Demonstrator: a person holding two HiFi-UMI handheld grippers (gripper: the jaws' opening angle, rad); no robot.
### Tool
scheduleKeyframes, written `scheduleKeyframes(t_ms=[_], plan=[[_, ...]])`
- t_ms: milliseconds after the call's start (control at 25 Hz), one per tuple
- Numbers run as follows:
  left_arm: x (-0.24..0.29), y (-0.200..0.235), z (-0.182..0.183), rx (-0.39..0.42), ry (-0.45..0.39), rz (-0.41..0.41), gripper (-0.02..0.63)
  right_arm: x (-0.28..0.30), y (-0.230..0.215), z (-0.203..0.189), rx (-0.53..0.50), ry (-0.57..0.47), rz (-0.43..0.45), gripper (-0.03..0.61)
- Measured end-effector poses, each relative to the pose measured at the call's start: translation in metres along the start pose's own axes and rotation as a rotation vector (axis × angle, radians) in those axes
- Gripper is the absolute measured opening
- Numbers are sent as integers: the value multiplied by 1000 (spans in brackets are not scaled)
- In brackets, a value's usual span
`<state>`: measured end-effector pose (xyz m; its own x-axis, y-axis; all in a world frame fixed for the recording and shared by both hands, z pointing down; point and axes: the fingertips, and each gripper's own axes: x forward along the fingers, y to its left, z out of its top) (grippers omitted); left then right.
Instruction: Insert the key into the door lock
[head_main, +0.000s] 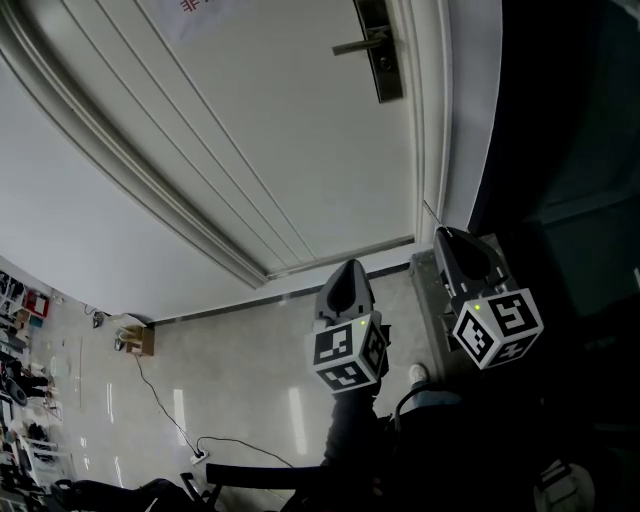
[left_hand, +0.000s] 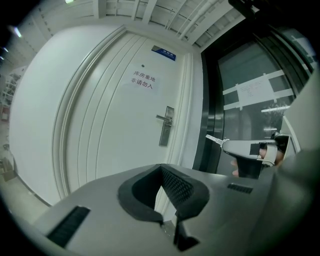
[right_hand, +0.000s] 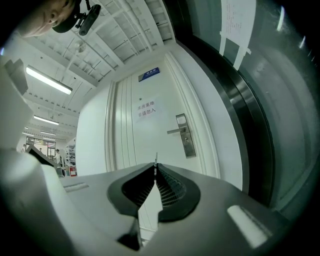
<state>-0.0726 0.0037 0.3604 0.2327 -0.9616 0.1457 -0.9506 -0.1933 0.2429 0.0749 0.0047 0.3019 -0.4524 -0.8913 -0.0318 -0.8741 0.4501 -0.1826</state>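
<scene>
- The right claw (right_hand: 155, 168) is closed on the key (right_hand: 156, 161). The right gripper view shows the ribbed pads pressed together, with a thin metal sliver standing out past their tips.
- The left claw (left_hand: 161, 168) is closed with nothing between its pads, which meet at the tip in the left gripper view.
- In the head view the two claws sit side by side and low in the frame. Each carries its marker cube (head_main: 497, 326) facing the camera, and the right one is nearer the door edge.
- The key blade points up towards the door (head_main: 250, 130) and is in contact with nothing.
- The lock plate (head_main: 380, 50) is a narrow metal strip near the door's right edge, with a lever handle (head_main: 357, 46) projecting to its left. It is well apart from the key tip.
- The door is white and panelled, and it carries a notice (right_hand: 146, 110) with red characters.
- A dark glass panel (right_hand: 280, 100) adjoins the door frame on the right.
- The glossy floor (head_main: 250, 390) below has a cable (head_main: 165, 410) trailing across it.
</scene>
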Motion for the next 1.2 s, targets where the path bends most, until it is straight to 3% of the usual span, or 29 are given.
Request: scheduleKeyframes(t_ms=[360,1200], plan=[[57,-6,10,8,-11,8,2,39,-45,4,15,2,4,12],[165,7,18,-6,-14,-4,2,134,-97,-2,-12,20,15,12]])
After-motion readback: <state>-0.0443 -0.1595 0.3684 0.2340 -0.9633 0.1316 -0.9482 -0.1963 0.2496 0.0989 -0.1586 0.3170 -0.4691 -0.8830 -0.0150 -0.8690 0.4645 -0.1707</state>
